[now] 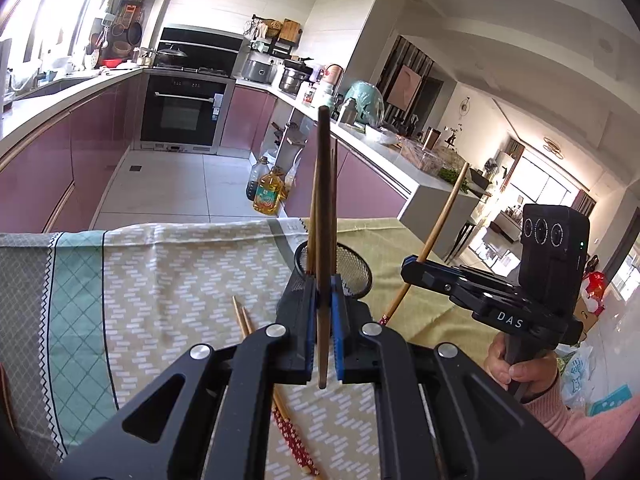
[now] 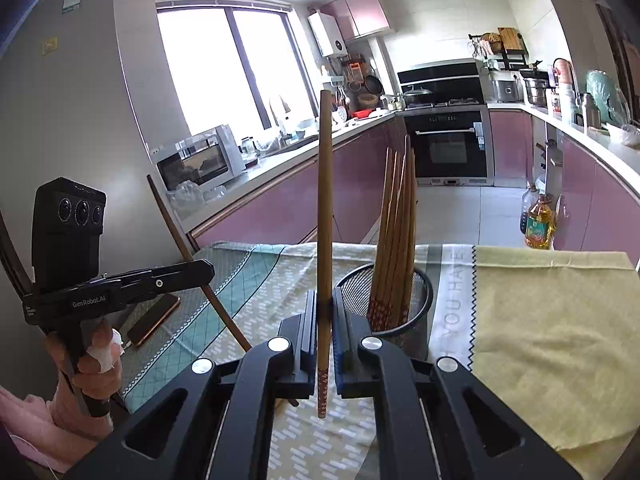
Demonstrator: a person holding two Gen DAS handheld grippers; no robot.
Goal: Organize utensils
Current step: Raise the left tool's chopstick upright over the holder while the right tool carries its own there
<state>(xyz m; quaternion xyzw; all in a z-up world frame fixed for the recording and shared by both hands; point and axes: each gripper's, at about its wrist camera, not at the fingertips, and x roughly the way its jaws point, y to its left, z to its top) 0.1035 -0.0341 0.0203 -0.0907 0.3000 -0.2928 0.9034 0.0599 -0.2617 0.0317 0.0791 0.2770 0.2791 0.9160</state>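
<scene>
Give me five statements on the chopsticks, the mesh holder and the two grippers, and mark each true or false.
1. The left gripper is shut on a dark chopstick. True.
2. The right gripper is empty with its jaws wide open. False: it is shut on a light chopstick with a red patterned end.
3. The black mesh holder already has several chopsticks standing in it. True.
4. The mesh holder lies tipped over on the floor. False: it stands upright on the cloth-covered table.
5. No chopsticks are left lying on the cloth. False: a pair of chopsticks lies on it below the left gripper.
</scene>
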